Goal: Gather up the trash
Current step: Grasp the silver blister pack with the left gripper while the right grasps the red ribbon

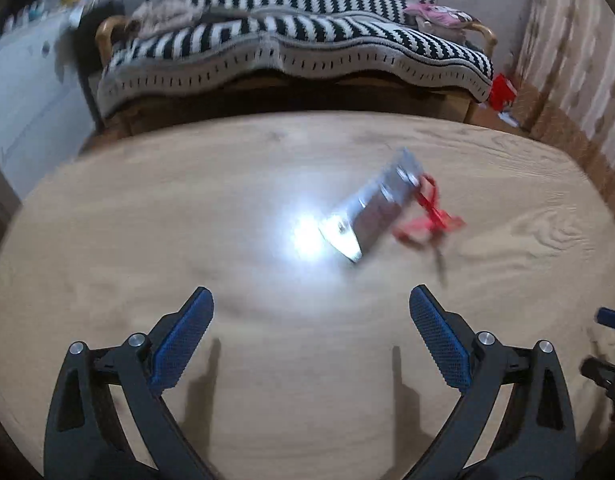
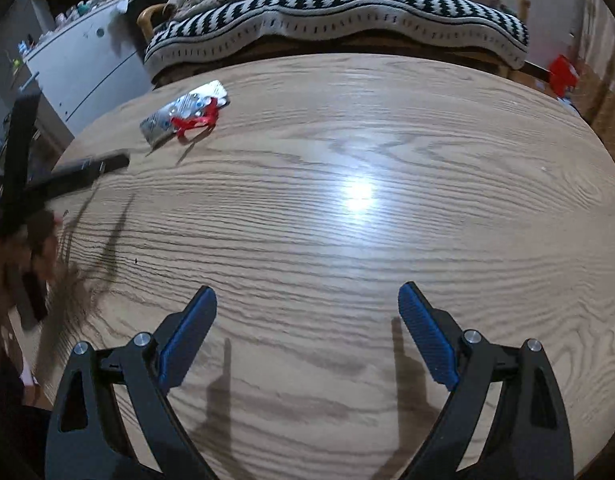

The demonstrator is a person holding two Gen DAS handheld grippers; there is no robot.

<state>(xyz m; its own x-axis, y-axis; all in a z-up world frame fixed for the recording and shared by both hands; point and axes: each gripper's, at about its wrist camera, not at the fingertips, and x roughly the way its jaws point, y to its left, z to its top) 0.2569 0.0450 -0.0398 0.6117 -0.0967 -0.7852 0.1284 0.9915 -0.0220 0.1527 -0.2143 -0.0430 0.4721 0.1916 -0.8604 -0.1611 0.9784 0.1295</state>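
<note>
A silver blister pack lies on the wooden table, with a red ribbon scrap at its right side. In the left wrist view my left gripper is open and empty, a little short of the pack, which sits ahead and slightly right. In the right wrist view the pack and the red ribbon scrap lie far off at the upper left. My right gripper is open and empty over bare table. The left gripper shows as a blurred dark shape at the left edge.
A bench with a black-and-white striped blanket stands beyond the table's far edge. A white cabinet stands at the left. A red object lies on the floor at the right by the wall. A bright light glare sits beside the pack.
</note>
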